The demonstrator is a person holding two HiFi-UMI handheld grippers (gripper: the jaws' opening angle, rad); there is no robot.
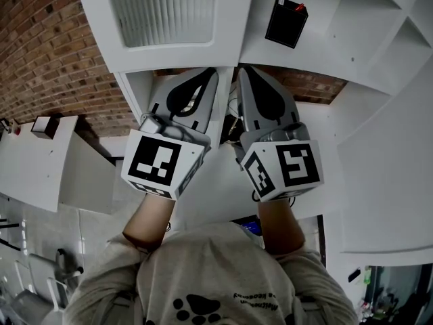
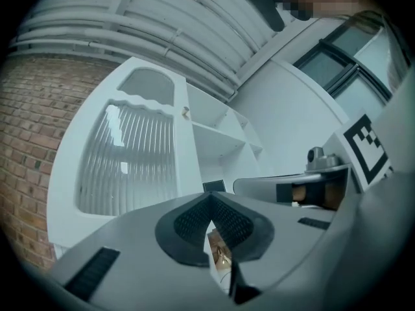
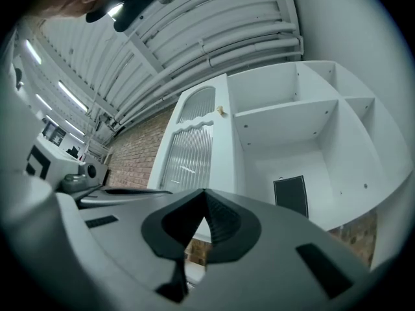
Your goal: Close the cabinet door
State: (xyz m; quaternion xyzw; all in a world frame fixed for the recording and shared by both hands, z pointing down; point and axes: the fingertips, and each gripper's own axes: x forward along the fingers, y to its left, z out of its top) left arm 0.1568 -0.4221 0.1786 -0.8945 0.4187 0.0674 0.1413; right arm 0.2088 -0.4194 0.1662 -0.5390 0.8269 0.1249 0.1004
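Head view: left gripper (image 1: 208, 73), right gripper (image 1: 243, 72) closed, empty; cabinet door (image 1: 162, 11) ahead

Head view looks steeply down; both gripper views face up at the cabinet door (image 2: 130, 161).

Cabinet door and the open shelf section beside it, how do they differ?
The cabinet door has a ribbed translucent panel; the open shelf section has no front. The door carries a small knob; the shelf section contains a black pen holder. Both are white.
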